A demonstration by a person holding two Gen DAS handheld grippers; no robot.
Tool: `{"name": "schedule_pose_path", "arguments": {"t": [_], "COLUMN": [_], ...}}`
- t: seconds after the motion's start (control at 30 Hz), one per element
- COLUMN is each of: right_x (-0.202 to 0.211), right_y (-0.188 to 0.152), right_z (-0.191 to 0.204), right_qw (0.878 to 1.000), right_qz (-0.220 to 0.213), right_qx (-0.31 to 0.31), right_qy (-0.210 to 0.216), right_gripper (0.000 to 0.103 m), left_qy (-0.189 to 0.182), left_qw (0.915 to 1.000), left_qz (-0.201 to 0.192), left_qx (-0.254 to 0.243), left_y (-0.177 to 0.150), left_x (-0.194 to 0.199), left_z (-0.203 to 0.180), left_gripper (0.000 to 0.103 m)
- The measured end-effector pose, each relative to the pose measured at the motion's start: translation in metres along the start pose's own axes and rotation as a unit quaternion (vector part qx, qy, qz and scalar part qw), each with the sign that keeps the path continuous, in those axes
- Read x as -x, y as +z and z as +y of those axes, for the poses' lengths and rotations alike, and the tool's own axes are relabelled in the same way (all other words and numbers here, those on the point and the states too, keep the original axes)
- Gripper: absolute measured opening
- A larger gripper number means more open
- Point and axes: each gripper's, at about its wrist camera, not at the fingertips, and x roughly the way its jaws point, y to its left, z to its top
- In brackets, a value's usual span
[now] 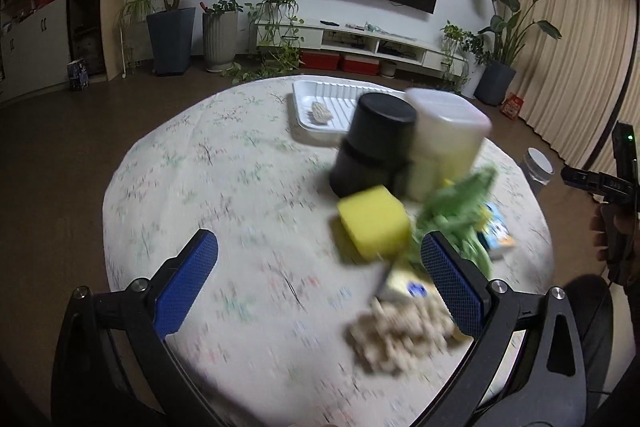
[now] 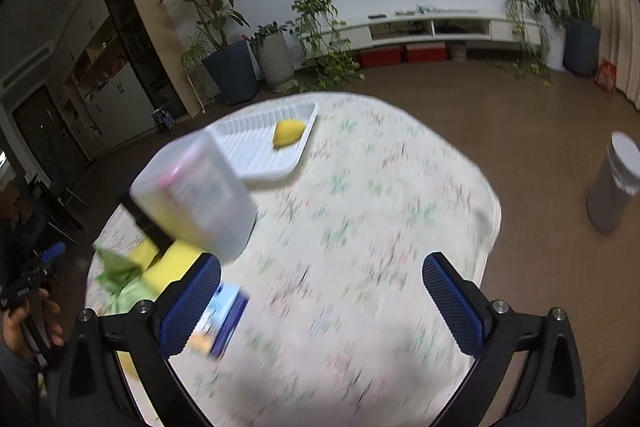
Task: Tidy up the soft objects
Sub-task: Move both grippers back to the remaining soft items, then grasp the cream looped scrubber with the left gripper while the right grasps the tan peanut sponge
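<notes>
Both views are motion-blurred. My left gripper point(image 1: 320, 263) is open and empty above the round table point(image 1: 224, 187). A yellow sponge point(image 1: 374, 225) lies just ahead to its right, beside a green soft item point(image 1: 460, 219) and a beige knitted item point(image 1: 400, 335). A white tray point(image 1: 320, 99) at the far edge holds a beige object point(image 1: 320, 113). My right gripper point(image 2: 322, 291) is open and empty over the cloth. In its view the tray point(image 2: 256, 147) holds a yellow lemon-like item point(image 2: 288, 133); the sponge point(image 2: 172, 263) and green item point(image 2: 120, 275) lie at left.
A black container point(image 1: 372, 143) and a translucent lidded box point(image 1: 444, 139) stand mid-table; the box also shows in the right view point(image 2: 192, 199). A small blue carton point(image 2: 222, 323) lies near my right gripper's left finger. A grey bin point(image 2: 612, 183) stands on the floor.
</notes>
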Motion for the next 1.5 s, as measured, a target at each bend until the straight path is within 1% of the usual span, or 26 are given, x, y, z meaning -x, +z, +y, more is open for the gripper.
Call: {"name": "schedule_pose_path", "arguments": {"t": [0.27, 0.43, 0.6, 0.73, 0.83, 0.93, 1.1, 1.2, 1.3, 1.43, 1.5], "right_x": [0.025, 0.030, 0.034, 0.033, 0.030, 0.024, 0.012, -0.001, -0.014, -0.031, -0.037], "right_y": [-0.054, -0.084, -0.109, -0.129, -0.142, -0.152, -0.152, -0.147, -0.144, -0.140, -0.139], "right_z": [0.038, 0.064, 0.086, 0.108, 0.125, 0.143, 0.162, 0.173, 0.177, 0.181, 0.185], "right_qw": [1.000, 0.999, 0.998, 0.997, 0.995, 0.993, 0.990, 0.989, 0.988, 0.987, 0.985], "right_qz": [0.013, 0.027, 0.036, 0.041, 0.046, 0.049, 0.051, 0.051, 0.061, 0.074, 0.078], "right_qx": [-0.003, 0.009, 0.012, 0.035, 0.054, 0.082, 0.108, 0.130, 0.131, 0.128, 0.138], "right_qy": [0.019, 0.032, 0.053, 0.058, 0.067, 0.067, 0.071, 0.058, 0.054, 0.060, 0.062], "right_gripper": [0.103, 0.103, 0.103, 0.103, 0.103, 0.103, 0.103, 0.103, 0.103, 0.103, 0.103], "left_qy": [-0.024, -0.038, -0.048, -0.053, -0.061, -0.060, -0.044, -0.032, -0.026, -0.021, -0.013], "left_qw": [0.9994, 0.9989, 0.9983, 0.9978, 0.9975, 0.9975, 0.9979, 0.9979, 0.9970, 0.9951, 0.9949], "left_qz": [0.024, 0.027, 0.028, 0.027, 0.028, 0.030, 0.048, 0.056, 0.074, 0.096, 0.100], "left_qx": [-0.001, -0.009, -0.019, -0.028, -0.022, -0.018, -0.005, 0.000, -0.003, 0.002, 0.004], "left_y": [-0.047, -0.068, -0.080, -0.086, -0.089, -0.089, -0.082, -0.077, -0.073, -0.069, -0.069], "left_x": [0.016, 0.025, 0.030, 0.031, 0.029, 0.022, 0.002, -0.010, -0.023, -0.040, -0.045], "left_z": [-0.026, -0.045, -0.062, -0.075, -0.079, -0.082, -0.076, -0.073, -0.069, -0.062, -0.059], "left_gripper": [0.103, 0.103, 0.103, 0.103, 0.103, 0.103, 0.103, 0.103, 0.103, 0.102, 0.102]}}
